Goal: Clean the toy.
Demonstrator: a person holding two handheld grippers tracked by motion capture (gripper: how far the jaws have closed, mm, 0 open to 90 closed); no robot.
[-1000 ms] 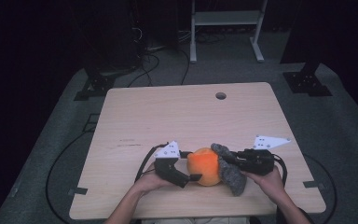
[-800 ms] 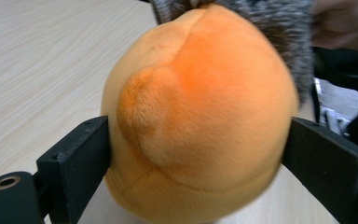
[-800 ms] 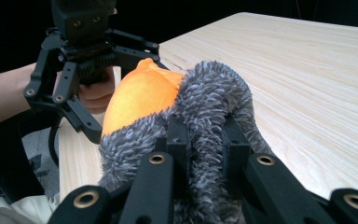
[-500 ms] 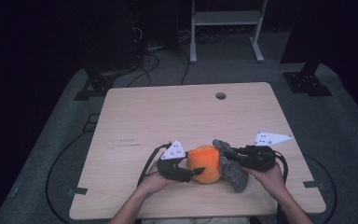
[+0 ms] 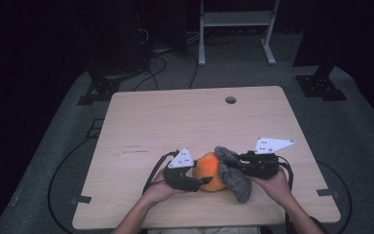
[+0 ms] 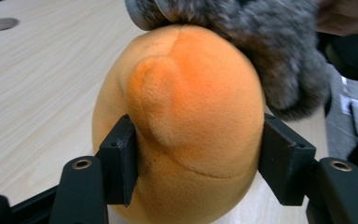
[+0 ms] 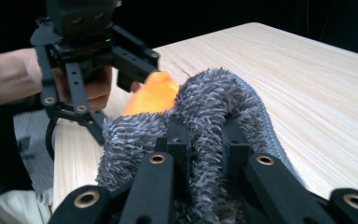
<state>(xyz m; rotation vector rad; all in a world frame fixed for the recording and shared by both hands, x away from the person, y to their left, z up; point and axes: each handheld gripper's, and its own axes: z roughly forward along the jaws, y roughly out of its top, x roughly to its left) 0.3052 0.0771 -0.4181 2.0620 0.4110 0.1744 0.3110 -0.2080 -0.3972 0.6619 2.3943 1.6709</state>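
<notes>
An orange plush ball lies near the table's front edge, with a grey fuzzy cloth draped against its right side. My left gripper comes in from the left. Its jaws have just been closing, and both pads now press into the orange plush. My right gripper reaches in from the right, shut on a fold of the grey cloth, which bulges up between its jaws. The right gripper view shows the left gripper beyond the plush.
The wooden table has a small round hole near its far edge. Cables trail from both grippers over the front edge. On the floor behind stand a white rack and dark stand bases.
The left gripper's jaws, wide apart a second ago, have closed onto the orange plush. The right gripper holds the grey cloth as before.
</notes>
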